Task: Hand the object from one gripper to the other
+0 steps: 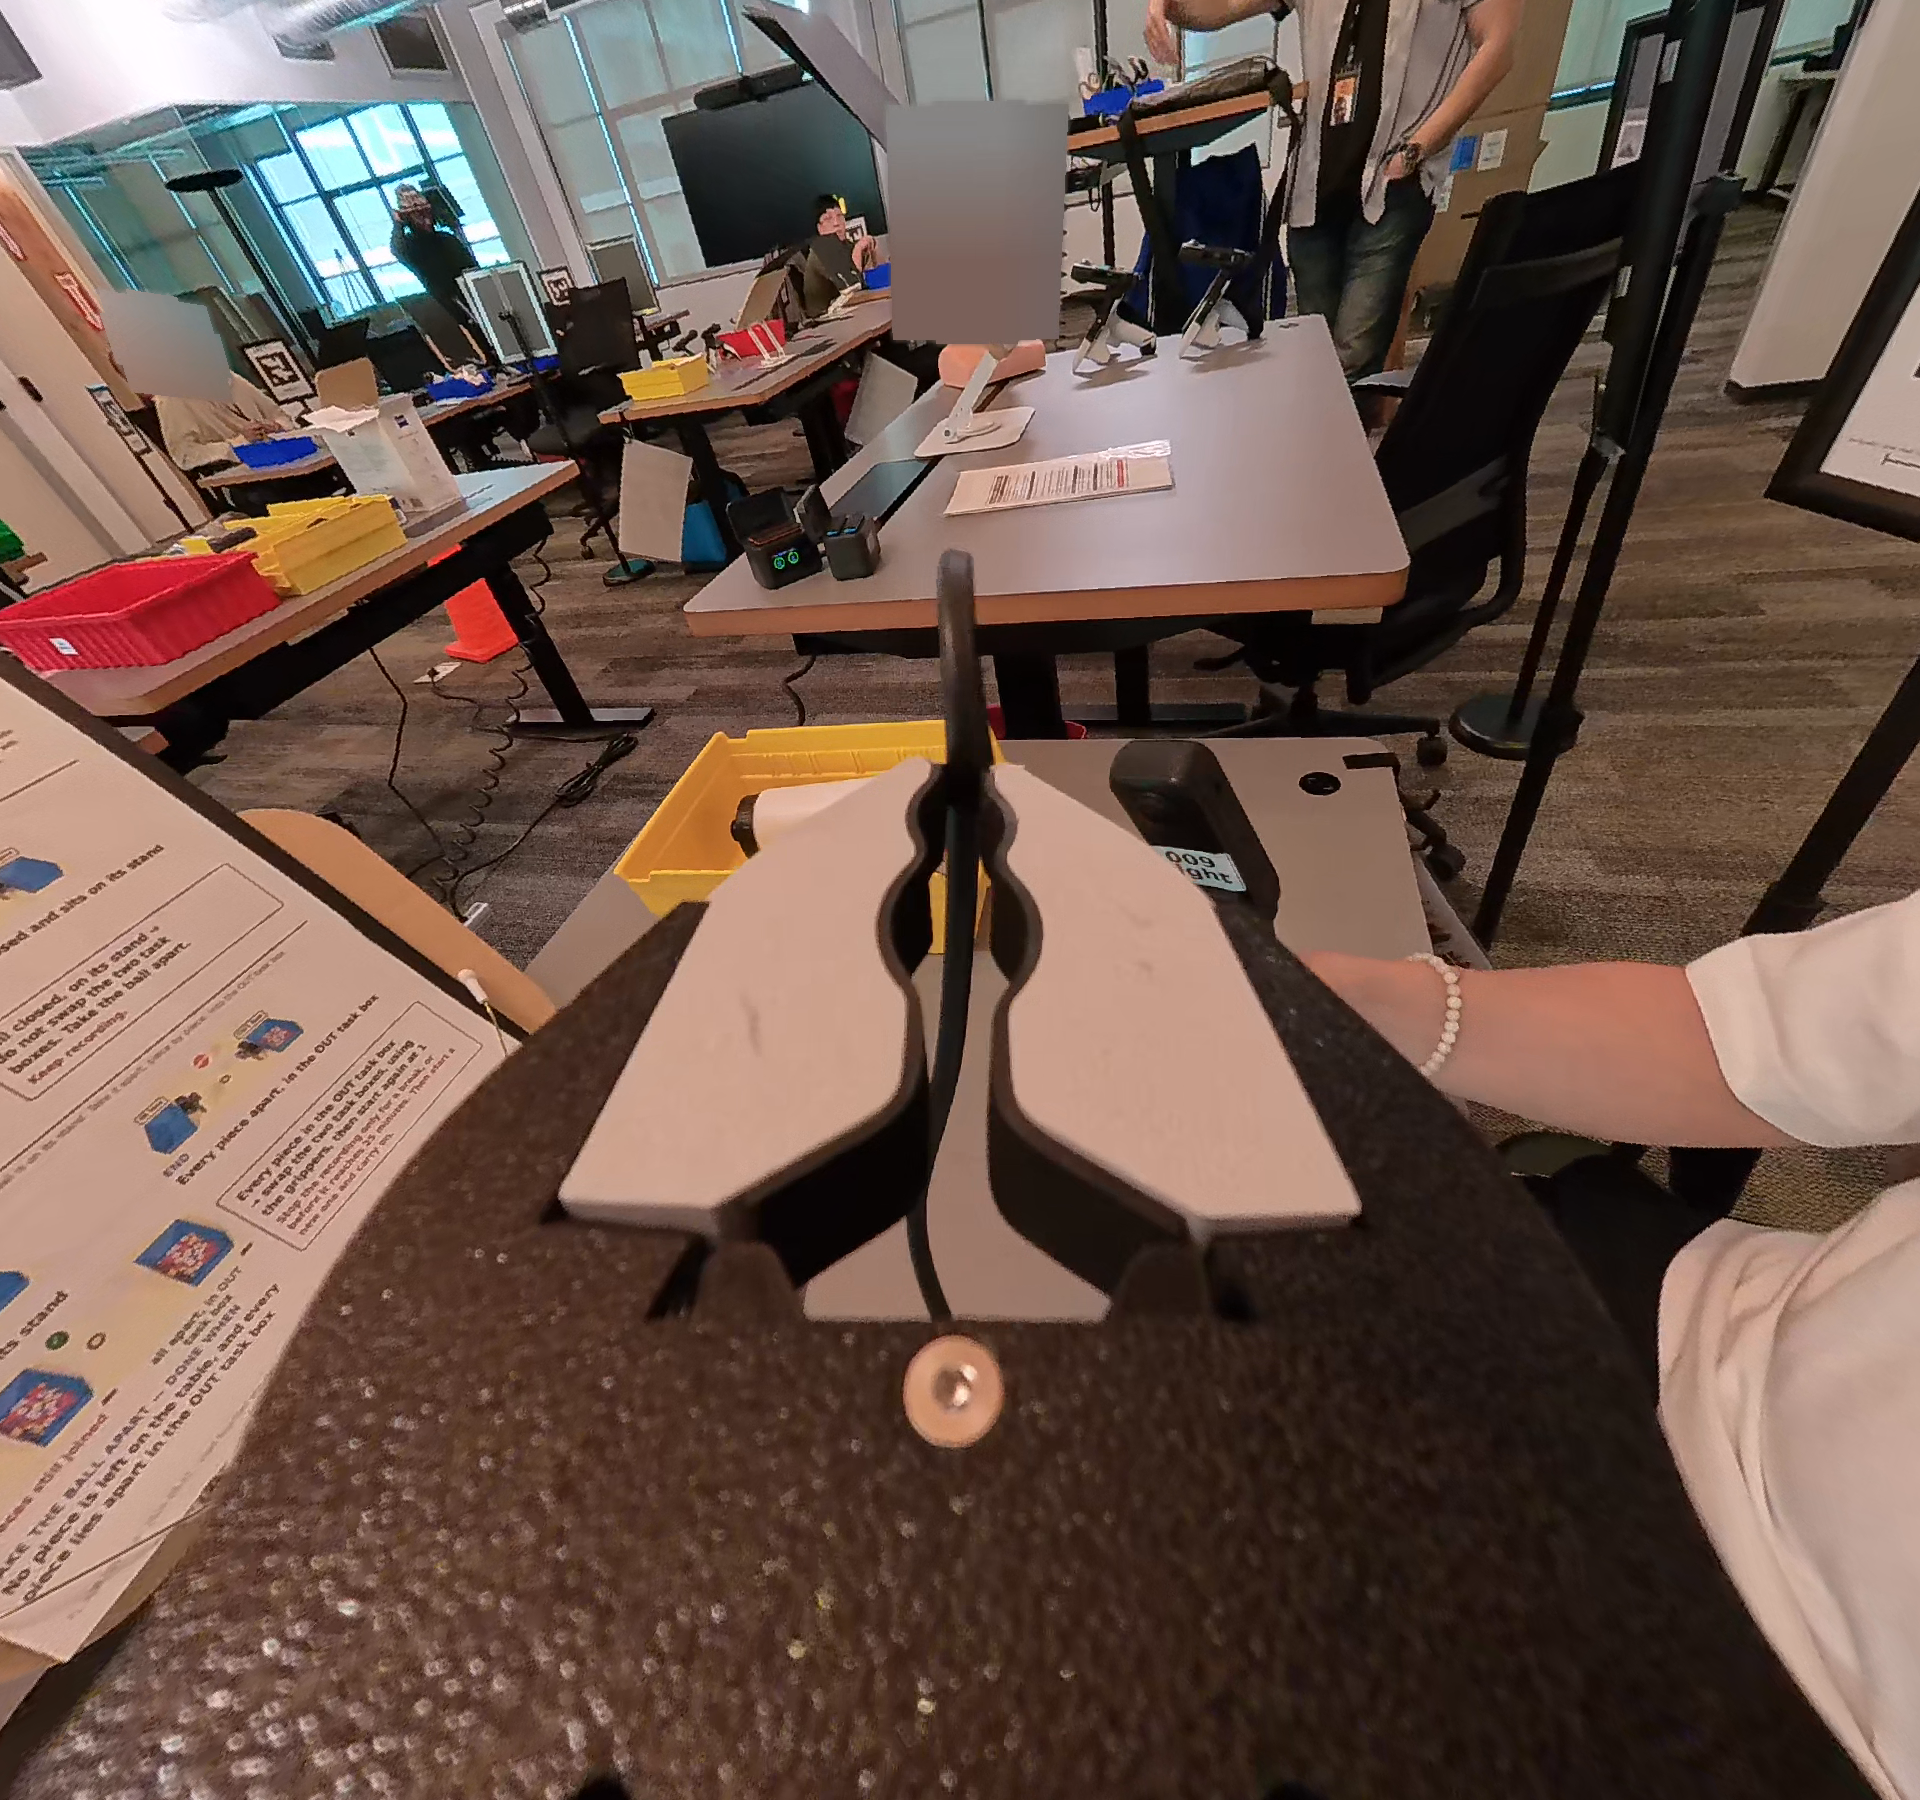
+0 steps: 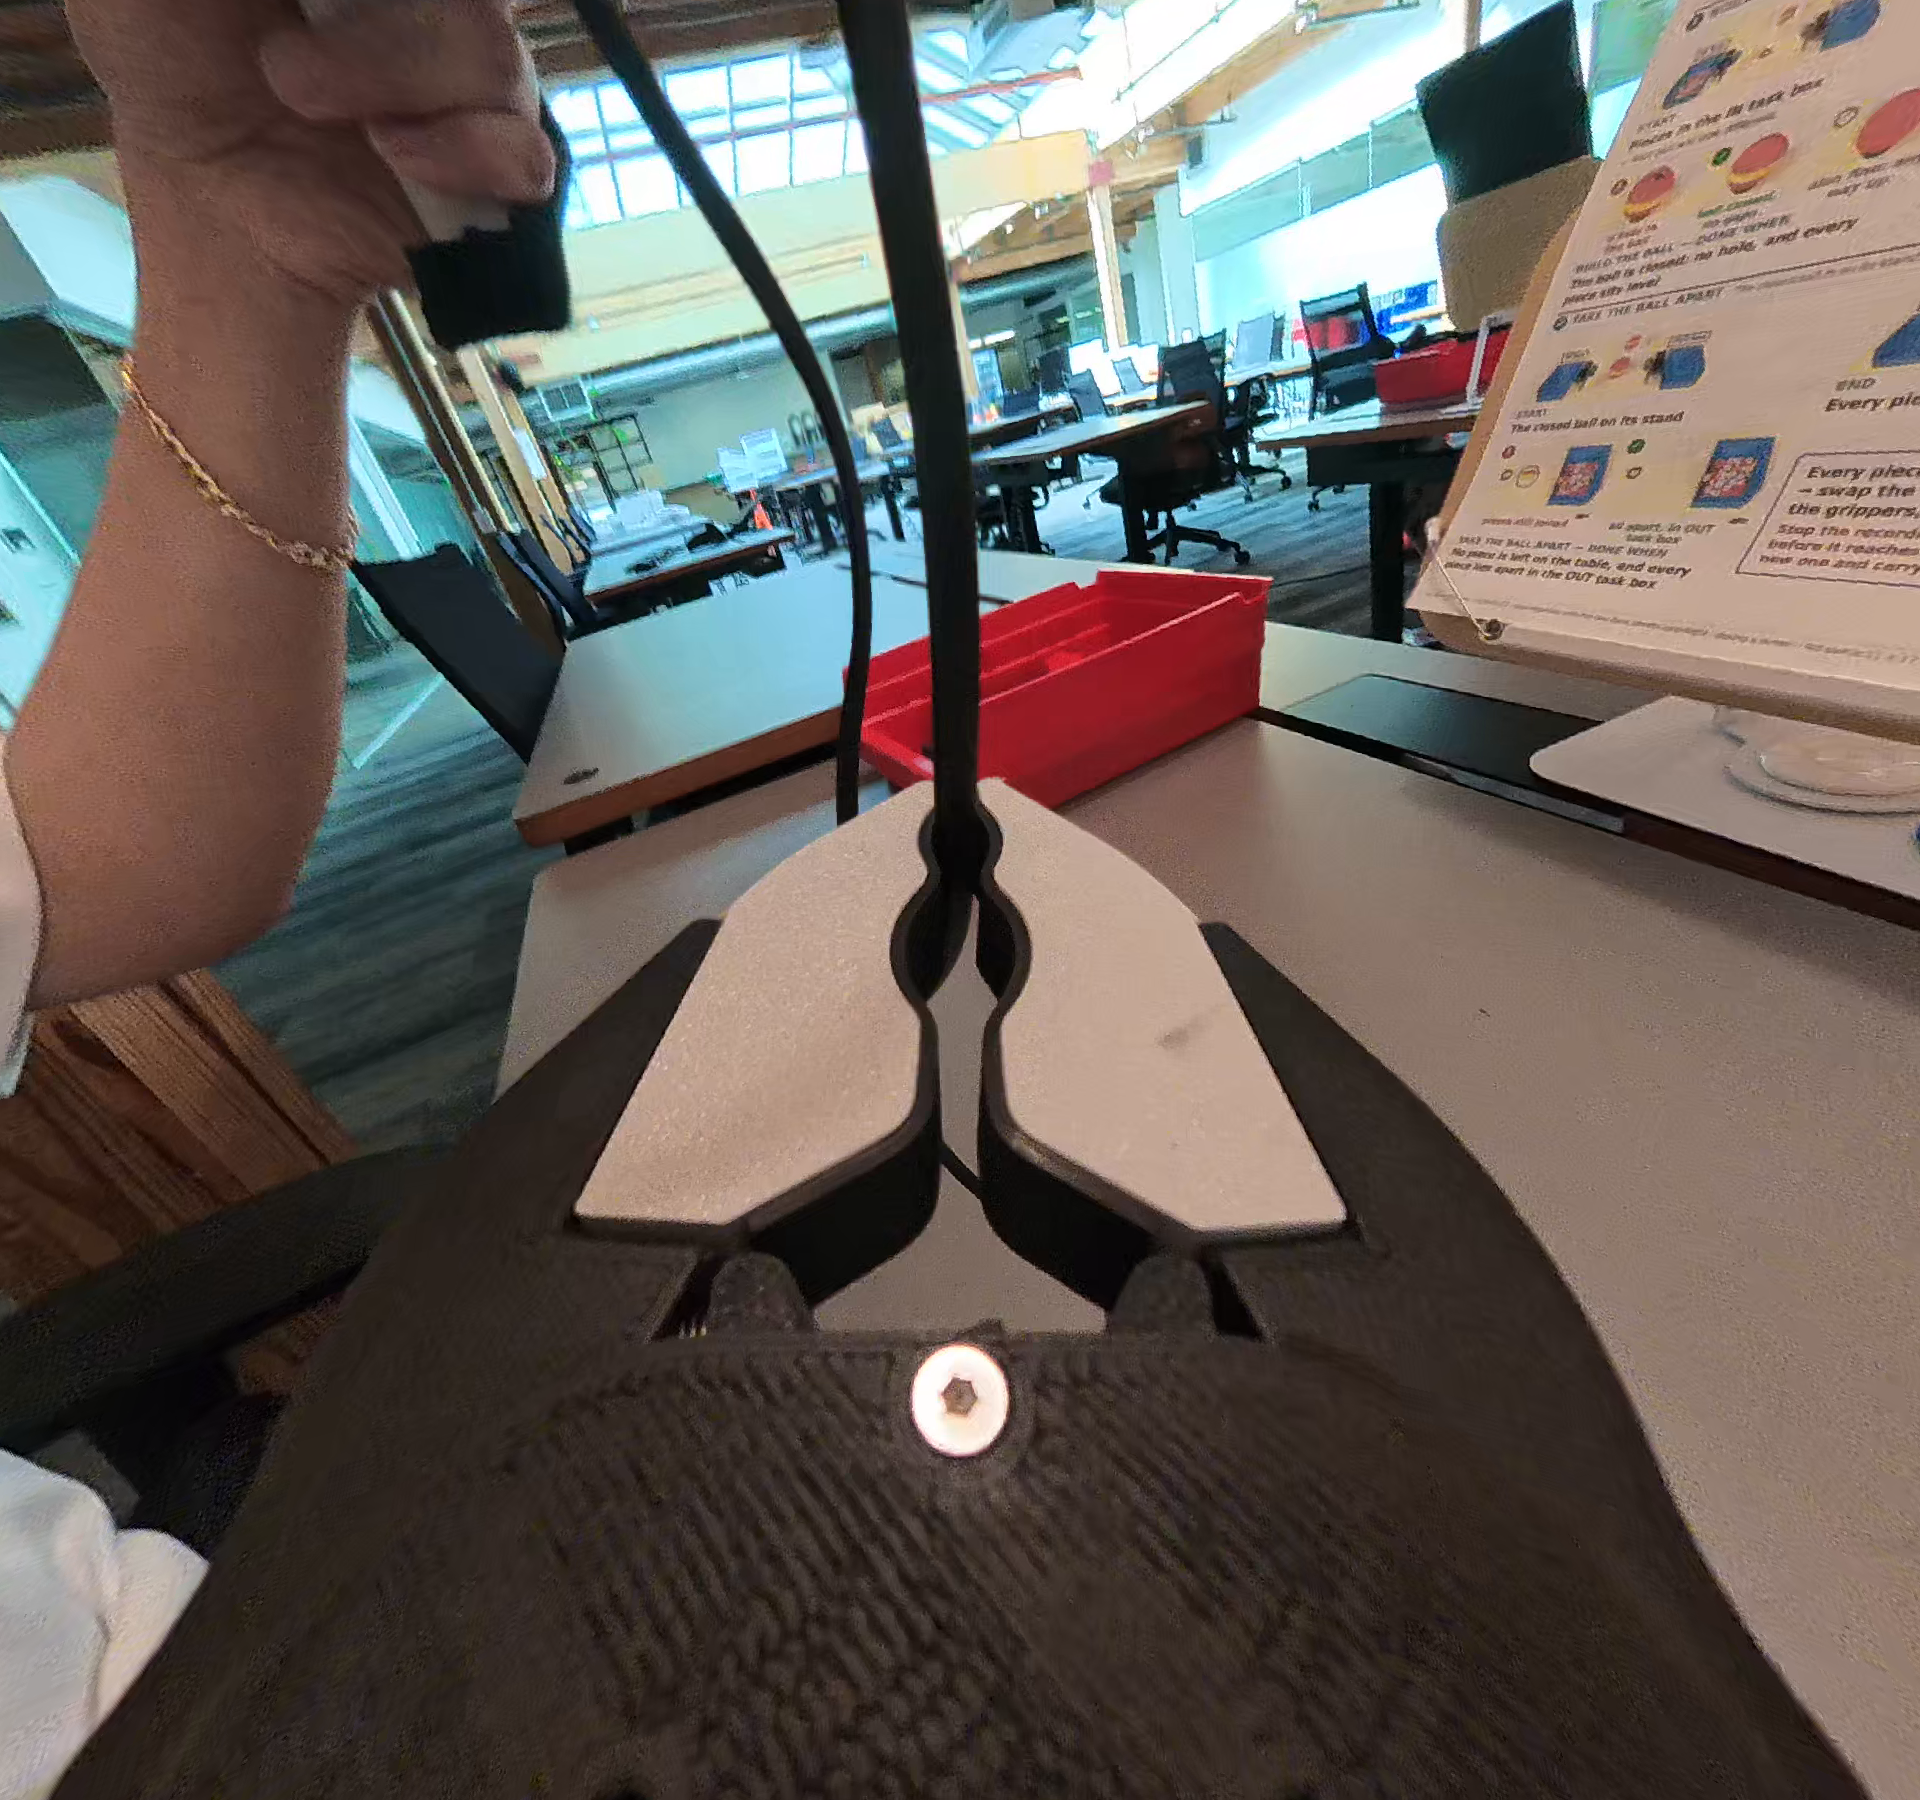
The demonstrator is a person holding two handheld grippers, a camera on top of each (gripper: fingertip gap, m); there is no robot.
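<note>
The object is a thin black cable (image 1: 954, 649). In the left wrist view my left gripper (image 1: 958, 794) is shut on it: the cable runs along the gap between the grey fingers (image 1: 790, 1002) and arcs up past the tips. In the right wrist view my right gripper (image 2: 956, 815) is also shut on the cable (image 2: 914, 400), which rises straight up out of frame. A second strand (image 2: 769, 296) curves down behind it. The right gripper's black body (image 1: 1195, 836) shows just below and right of the left one. A hand (image 2: 312, 88) holds the left gripper's handle at the upper left.
A yellow bin (image 1: 707, 815) sits on the grey table (image 2: 1455, 1023) under the left gripper. A red bin (image 2: 1101, 680) stands at the table's far edge. An instruction sheet on a stand (image 2: 1714, 348) is at the right. Other desks, chairs and people are farther off. Tip to tip, the grippers are about 20 centimetres apart.
</note>
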